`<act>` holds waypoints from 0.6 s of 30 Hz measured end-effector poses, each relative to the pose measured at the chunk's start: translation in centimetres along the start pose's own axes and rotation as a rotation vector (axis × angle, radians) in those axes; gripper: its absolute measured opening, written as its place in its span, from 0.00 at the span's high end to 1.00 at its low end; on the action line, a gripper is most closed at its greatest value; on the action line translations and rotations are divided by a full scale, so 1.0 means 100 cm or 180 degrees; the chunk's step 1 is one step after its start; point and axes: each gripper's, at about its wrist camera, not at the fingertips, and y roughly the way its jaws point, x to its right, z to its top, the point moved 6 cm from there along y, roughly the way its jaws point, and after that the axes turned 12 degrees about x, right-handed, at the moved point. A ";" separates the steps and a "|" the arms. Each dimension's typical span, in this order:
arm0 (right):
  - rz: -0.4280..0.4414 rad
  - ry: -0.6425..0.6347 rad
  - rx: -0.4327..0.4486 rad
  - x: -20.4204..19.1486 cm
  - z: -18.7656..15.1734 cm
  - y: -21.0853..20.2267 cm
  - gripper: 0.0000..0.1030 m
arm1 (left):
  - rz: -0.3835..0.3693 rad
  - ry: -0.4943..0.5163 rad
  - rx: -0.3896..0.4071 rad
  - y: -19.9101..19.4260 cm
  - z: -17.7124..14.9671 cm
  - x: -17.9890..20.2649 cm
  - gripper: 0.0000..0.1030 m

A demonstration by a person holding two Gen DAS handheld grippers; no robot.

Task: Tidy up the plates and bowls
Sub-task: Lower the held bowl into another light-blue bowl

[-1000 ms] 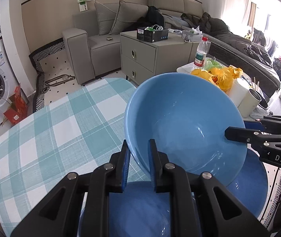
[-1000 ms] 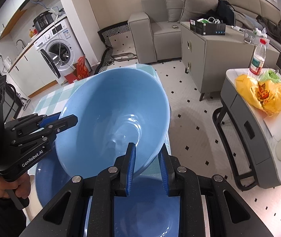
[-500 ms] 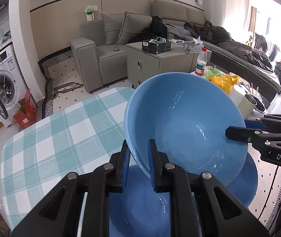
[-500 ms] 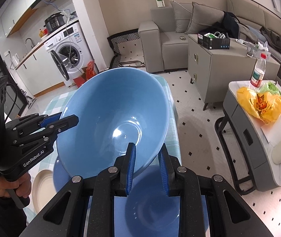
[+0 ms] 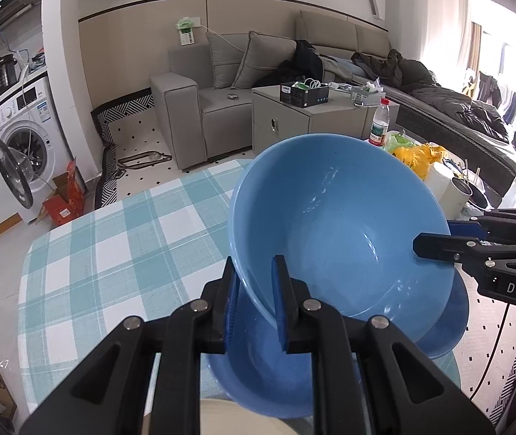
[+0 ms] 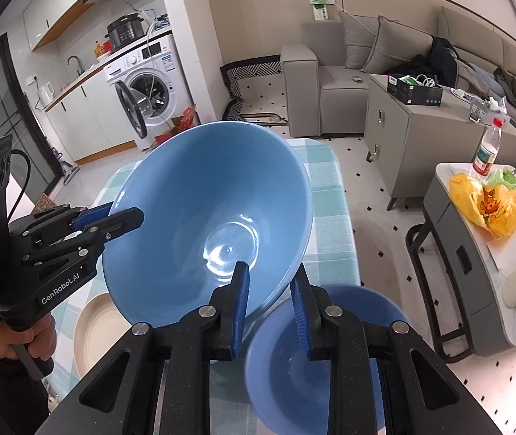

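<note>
A large blue bowl [image 5: 345,224] is held in the air between both grippers, tilted. My left gripper [image 5: 254,290] is shut on its near rim. My right gripper [image 6: 269,293] is shut on the opposite rim of the blue bowl [image 6: 214,217]. Each gripper shows in the other's view, the right gripper [image 5: 439,243] at the bowl's right edge and the left gripper [image 6: 124,217] at its left edge. Below sits a second blue bowl [image 6: 294,362], also seen in the left wrist view [image 5: 258,373]. A cream plate [image 6: 98,330] lies on the table to its left.
The table has a teal checked cloth [image 5: 120,246]. A side table [image 6: 475,253] with a yellow bag [image 6: 490,206], a bottle and a paper roll stands to the right. A grey cabinet [image 6: 421,127], sofa and washing machine [image 6: 145,87] are beyond.
Both grippers have lifted the blue bowl higher above the table. The second blue bowl and the cream plate now show farther below.
</note>
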 end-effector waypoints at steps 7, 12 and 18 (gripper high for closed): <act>0.0063 -0.0104 -0.0059 -0.026 -0.009 0.001 0.77 | 0.0089 -0.0084 -0.0035 -0.015 -0.020 -0.016 0.85; 0.0099 -0.0162 -0.0098 -0.040 -0.016 0.004 0.77 | 0.0140 -0.0113 -0.0098 -0.018 -0.034 -0.023 0.85; 0.0132 -0.0182 -0.0207 -0.049 -0.033 0.013 0.77 | 0.0155 -0.0150 -0.0180 -0.018 -0.051 -0.027 0.85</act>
